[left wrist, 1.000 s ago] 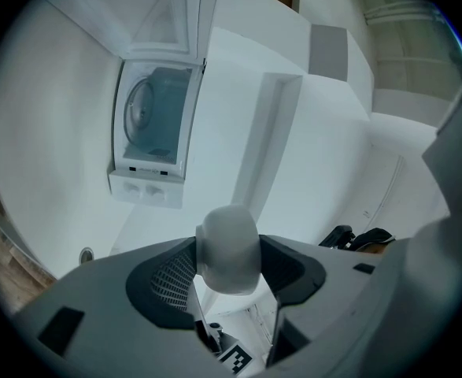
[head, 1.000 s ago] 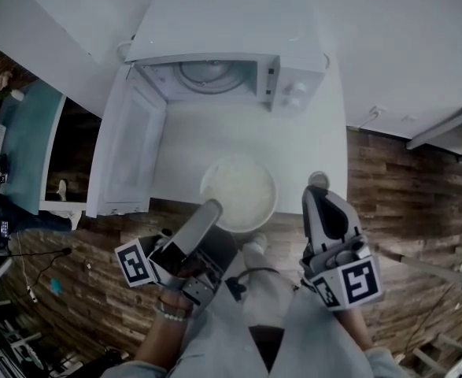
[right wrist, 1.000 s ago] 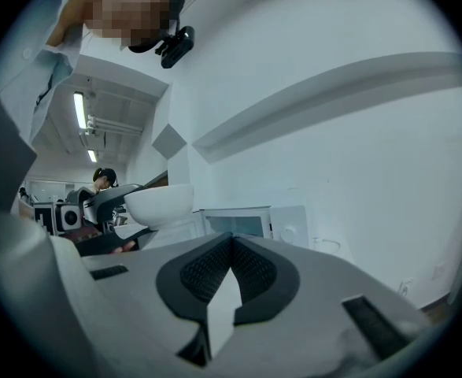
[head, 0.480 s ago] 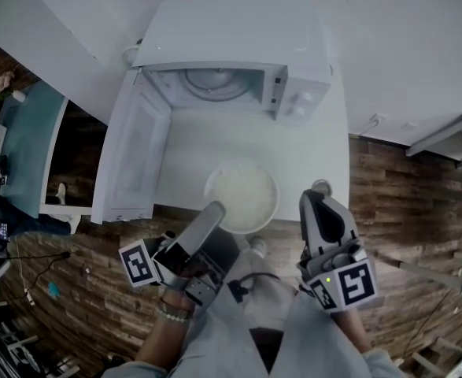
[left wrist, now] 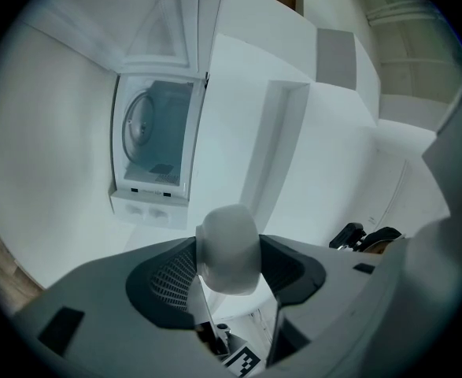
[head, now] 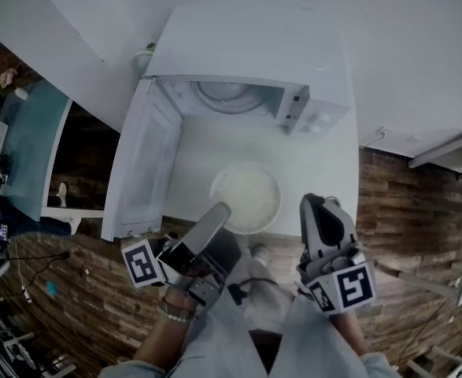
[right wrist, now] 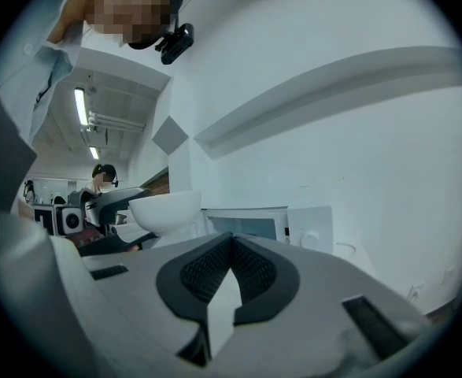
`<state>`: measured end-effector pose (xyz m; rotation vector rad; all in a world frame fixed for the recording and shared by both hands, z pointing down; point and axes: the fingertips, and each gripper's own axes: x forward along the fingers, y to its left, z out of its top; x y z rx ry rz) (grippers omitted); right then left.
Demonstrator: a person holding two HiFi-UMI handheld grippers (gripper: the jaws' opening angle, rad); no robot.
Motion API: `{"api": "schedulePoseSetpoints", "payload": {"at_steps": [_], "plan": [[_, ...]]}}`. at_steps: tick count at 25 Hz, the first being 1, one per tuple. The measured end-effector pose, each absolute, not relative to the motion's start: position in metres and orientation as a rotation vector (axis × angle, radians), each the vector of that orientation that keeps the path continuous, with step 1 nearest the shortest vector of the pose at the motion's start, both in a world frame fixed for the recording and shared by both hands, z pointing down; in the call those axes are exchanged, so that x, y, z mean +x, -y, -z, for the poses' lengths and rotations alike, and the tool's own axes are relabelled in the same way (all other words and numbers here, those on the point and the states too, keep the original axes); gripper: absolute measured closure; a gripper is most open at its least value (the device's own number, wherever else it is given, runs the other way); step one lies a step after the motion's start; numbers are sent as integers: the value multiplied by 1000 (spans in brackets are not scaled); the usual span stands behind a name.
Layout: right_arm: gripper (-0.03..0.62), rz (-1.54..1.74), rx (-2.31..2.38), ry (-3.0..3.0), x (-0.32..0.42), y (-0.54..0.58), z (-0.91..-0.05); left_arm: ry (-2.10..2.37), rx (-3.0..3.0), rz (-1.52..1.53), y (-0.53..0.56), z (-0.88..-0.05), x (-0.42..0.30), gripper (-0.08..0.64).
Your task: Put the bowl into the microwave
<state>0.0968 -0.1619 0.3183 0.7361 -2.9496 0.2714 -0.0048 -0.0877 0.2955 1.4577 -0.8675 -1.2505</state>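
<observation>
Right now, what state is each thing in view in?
microwave door, swung wide open.
microwave, nothing inside.
bowl, upright, outside the microwave, gripped at its near rim.
left gripper, shut on the bowl's rim.
right gripper, shut, holding nothing.

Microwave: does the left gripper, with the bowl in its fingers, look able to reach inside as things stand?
Probably yes. The door of the microwave stands wide open, the bowl in the left gripper faces the opening, and nothing stands between them.
</observation>
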Motion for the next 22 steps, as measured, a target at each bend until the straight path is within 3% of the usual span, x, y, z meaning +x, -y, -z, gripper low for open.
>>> {"api": "schedulePoseSetpoints", "payload": {"at_steps": [22], "plan": [[588,-185,707,2897,35,184,-319,834,1444,1239,127,-311,-63,318]]}}
